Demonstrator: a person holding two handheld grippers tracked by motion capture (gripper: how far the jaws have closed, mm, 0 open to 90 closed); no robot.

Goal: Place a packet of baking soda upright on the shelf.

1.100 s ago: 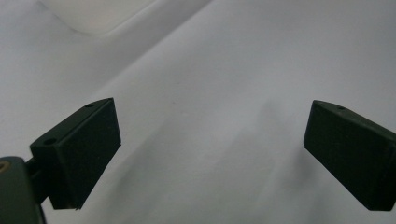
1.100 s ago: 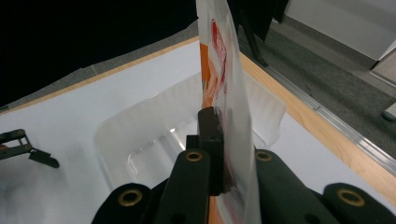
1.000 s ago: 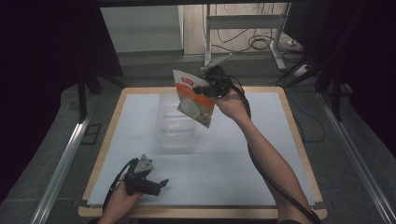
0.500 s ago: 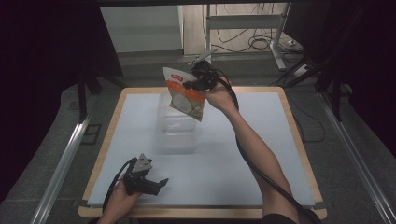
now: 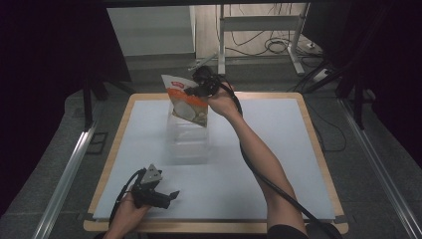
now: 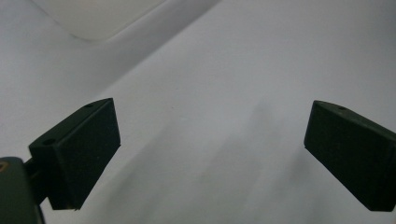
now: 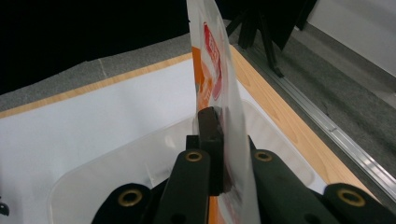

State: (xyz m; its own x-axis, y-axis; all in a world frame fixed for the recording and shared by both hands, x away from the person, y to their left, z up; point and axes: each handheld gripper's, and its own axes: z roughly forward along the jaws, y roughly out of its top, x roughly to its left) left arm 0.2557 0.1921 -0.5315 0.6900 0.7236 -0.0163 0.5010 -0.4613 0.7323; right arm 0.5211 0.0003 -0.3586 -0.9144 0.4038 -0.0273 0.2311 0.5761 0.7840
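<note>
From above, our right gripper (image 5: 198, 88) has the snack bag (image 5: 187, 102) pinched, hanging over the clear tub (image 5: 187, 142); our left gripper (image 5: 166, 195) rests near the table (image 5: 298, 149) edge. Left gripper view: nothing held, jaws wide apart. Right gripper view: bag (image 7: 219, 79) clamped edge-on above the tub (image 7: 140, 158). We'd lower it straight, then release.

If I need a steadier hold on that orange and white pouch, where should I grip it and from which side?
Grip the flat sealed top edge of the pouch, coming from its right side as the right gripper does, fingers pinching across the thin face. The pouch hangs edge-on and limp above the clear container, so the stiff seam probably holds better than the bulging middle. The left gripper stands open.
</note>
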